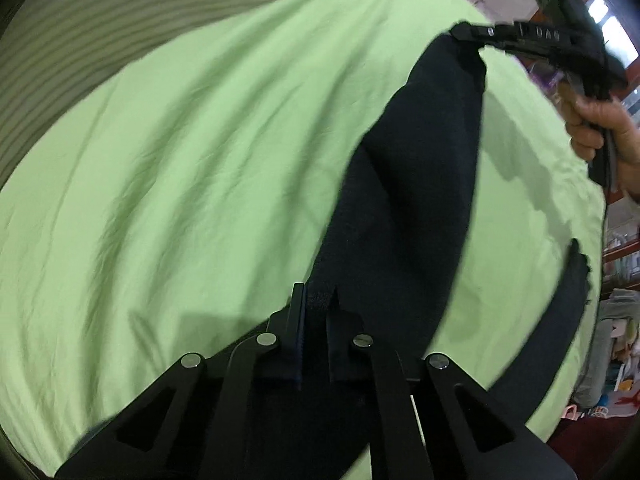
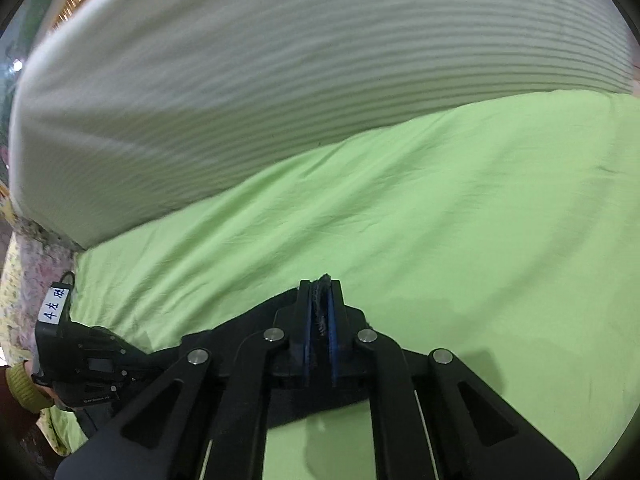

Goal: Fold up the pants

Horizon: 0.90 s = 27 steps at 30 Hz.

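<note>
Dark navy pants (image 1: 416,184) are stretched in the air above a light green sheet (image 1: 200,160). My left gripper (image 1: 316,300) is shut on one edge of the pants at the bottom of the left wrist view. My right gripper (image 1: 476,36) shows at the top right of that view, shut on the far edge of the pants, held by a hand (image 1: 600,128). In the right wrist view my right gripper (image 2: 322,292) pinches a dark fold of the pants (image 2: 320,316) between its blue pads. The left gripper's body (image 2: 88,364) shows at the lower left there.
The green sheet (image 2: 440,220) covers a bed. A white ribbed cover (image 2: 280,80) lies along its far side. Shelves and clutter (image 1: 620,340) stand beyond the bed's right edge. A flowered cloth (image 2: 24,280) lies at the left edge.
</note>
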### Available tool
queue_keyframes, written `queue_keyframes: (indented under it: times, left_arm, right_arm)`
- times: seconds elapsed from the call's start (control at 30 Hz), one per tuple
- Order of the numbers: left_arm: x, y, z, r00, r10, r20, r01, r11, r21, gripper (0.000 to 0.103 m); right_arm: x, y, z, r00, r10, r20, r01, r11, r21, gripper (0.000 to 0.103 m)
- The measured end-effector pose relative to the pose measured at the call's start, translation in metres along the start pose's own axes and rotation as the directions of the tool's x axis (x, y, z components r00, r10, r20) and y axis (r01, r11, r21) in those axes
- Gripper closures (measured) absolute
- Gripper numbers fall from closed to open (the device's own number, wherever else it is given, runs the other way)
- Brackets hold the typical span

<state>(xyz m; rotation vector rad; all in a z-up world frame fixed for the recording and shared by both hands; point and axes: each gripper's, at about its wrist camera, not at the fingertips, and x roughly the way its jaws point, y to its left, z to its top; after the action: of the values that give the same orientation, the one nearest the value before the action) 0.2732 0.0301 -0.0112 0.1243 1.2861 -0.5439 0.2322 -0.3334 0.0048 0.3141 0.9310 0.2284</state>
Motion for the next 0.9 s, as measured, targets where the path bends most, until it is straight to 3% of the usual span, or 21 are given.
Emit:
queue_keyframes:
  times: [0.33, 0.63, 0.9]
  left_arm:
    - [-0.045, -0.038, -0.058, 0.996, -0.045, 0.083, 0.046, 0.999, -0.011, 0.098]
    - [-0.067, -0.065, -0.125, 0.991, -0.081, 0.106, 0.087, 0.995, -0.054, 0.098]
    - [-0.073, -0.117, -0.150, 0.989, -0.110, 0.101, 0.113, 0.993, -0.024, 0.098]
  right_arm:
    - [-0.068, -0.022, -0.059, 0.997, 0.054, 0.060, -0.057, 0.997, 0.050, 0.096]
    - [-0.115, -0.026, -0.145, 0.995, 0.067, 0.074, -0.073, 0.994, 0.079, 0.096]
    - [-0.146, -0.039, -0.205, 0.995, 0.049, 0.090, -0.060, 0.990, 0.126, 0.096]
